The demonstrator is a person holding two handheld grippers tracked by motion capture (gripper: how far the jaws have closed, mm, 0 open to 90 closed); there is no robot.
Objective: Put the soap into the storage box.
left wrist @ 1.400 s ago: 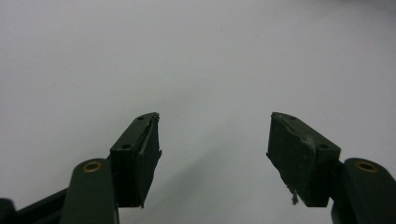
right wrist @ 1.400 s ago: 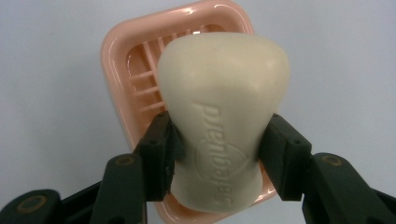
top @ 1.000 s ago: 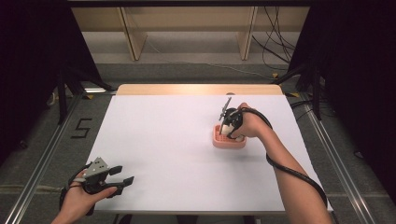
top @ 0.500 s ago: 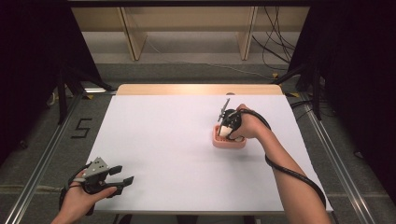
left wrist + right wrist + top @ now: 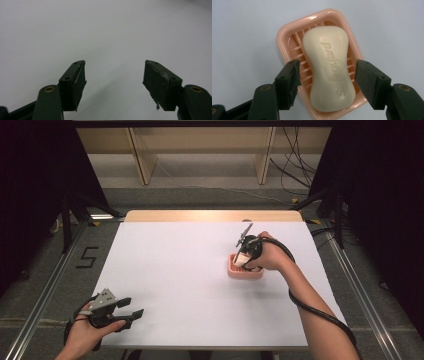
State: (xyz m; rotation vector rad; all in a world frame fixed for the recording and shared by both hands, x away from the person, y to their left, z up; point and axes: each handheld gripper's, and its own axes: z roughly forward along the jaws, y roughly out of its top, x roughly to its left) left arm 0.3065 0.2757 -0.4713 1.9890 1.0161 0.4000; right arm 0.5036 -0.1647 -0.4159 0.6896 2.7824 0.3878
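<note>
A cream bar of soap (image 5: 328,68) lies in a pink ribbed soap dish (image 5: 284,35) on the white table. My right gripper (image 5: 327,72) hovers over it, open, with one jaw on each side of the bar and a gap on both sides. From the high view the right gripper (image 5: 244,261) points down into the soap dish (image 5: 235,272) at the table's right middle. My left gripper (image 5: 130,309) rests open near the front left edge, and in its own view the left gripper (image 5: 115,72) holds nothing over bare white surface.
The white table (image 5: 180,265) has a wooden strip along its far edge. Metal rails run along the floor on both sides. A wooden shelf frame (image 5: 200,150) stands behind the table. A black cable (image 5: 310,307) trails along the person's right forearm.
</note>
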